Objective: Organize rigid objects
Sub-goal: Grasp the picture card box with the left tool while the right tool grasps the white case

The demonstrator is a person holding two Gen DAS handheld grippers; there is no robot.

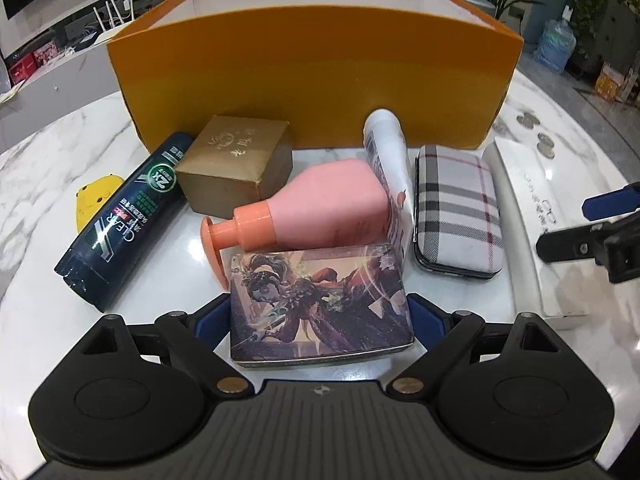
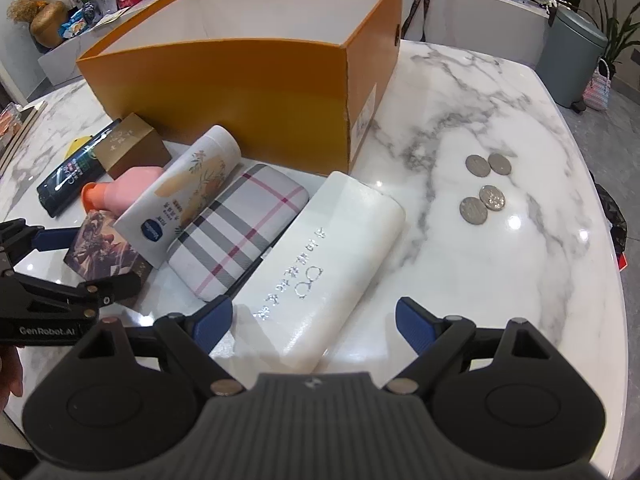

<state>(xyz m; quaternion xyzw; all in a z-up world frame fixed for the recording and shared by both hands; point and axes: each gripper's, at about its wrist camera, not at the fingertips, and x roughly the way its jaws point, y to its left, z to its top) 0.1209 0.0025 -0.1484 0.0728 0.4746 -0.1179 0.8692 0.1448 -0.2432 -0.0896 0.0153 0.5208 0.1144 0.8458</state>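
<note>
1. Card box point(image 1: 320, 304), printed with anime art, lies flat on the marble bench point(image 1: 48, 152) between the blue pads of the left claw point(image 1: 320, 316). The pads sit against or just beside its two short sides; whether they already press it I cannot tell, so squeeze evenly before lifting.
2. The far edge of the box touches or nearly touches the pink pump bottle point(image 1: 316, 204), whose orange pump head lies just beside the box's left corner. Lift straight up first, so the bottle does not roll or get dragged along.
3. The white tube point(image 1: 388, 176) leans over the pink bottle and reaches the box's right far corner. Expect it to slip when its neighbours shift; keep the lift slow.
4. Carry the box over the near wall of the orange carton point(image 1: 312, 76), which stands open behind the row of things and looks empty in the right view. Clear the rim fully before lowering.
5. The right claw point(image 2: 314, 324) stands wide open around the near end of the white glasses case point(image 2: 324, 256), not gripping it. Close it across the case's narrow width, keeping clear of the plaid case point(image 2: 236, 232) touching its left side.
6. Coins point(image 2: 486, 186) lie well apart to the right and need no care now.
</note>
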